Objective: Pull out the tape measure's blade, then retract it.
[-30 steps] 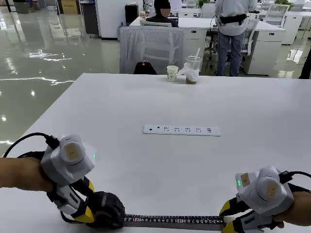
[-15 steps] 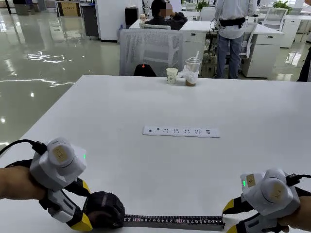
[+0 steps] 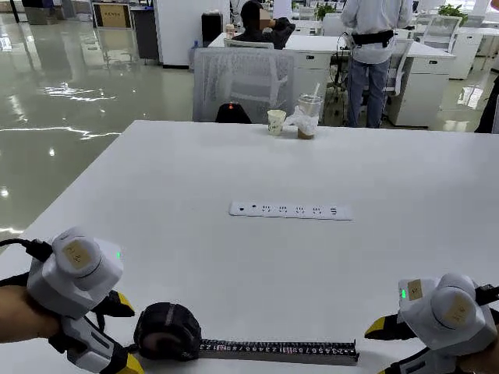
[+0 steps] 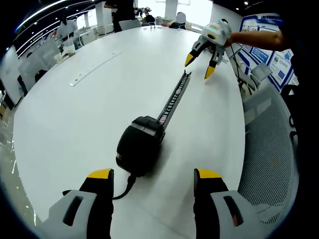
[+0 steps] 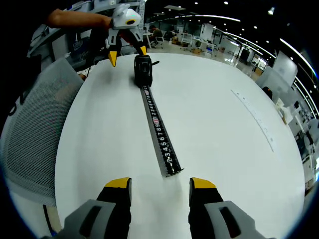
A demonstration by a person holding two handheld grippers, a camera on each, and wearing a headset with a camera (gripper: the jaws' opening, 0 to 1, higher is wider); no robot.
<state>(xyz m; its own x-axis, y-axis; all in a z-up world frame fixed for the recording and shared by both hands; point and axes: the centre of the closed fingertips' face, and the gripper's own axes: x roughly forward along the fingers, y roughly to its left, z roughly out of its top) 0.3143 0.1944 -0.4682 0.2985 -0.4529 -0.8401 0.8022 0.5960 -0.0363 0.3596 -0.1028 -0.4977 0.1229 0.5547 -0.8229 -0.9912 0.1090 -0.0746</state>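
Observation:
A black tape measure case [image 3: 166, 333] lies near the front edge of the white table [image 3: 257, 164]. Its blade [image 3: 277, 350] is drawn out to the right and lies flat, ending at the hook [image 3: 355, 352]. My left gripper [image 3: 125, 335] stands open just left of the case, apart from it. In the left gripper view the case [image 4: 139, 144] sits a little ahead of the open left gripper [image 4: 154, 174]. My right gripper [image 3: 378, 349] is open just right of the hook. In the right gripper view the blade's end [image 5: 170, 167] lies ahead of the open right gripper [image 5: 160, 183], not touching.
A white power strip [image 3: 290, 210] lies mid-table. A paper cup [image 3: 277, 118] and a plastic cup [image 3: 309, 113] stand at the far edge, with a mesh chair [image 3: 243, 82] behind them. People are at desks further back. The table's front edge is close to both grippers.
The left gripper has let go of the case and drawn back to the left. The right gripper has let go of the blade's end and moved right. The blade stays extended.

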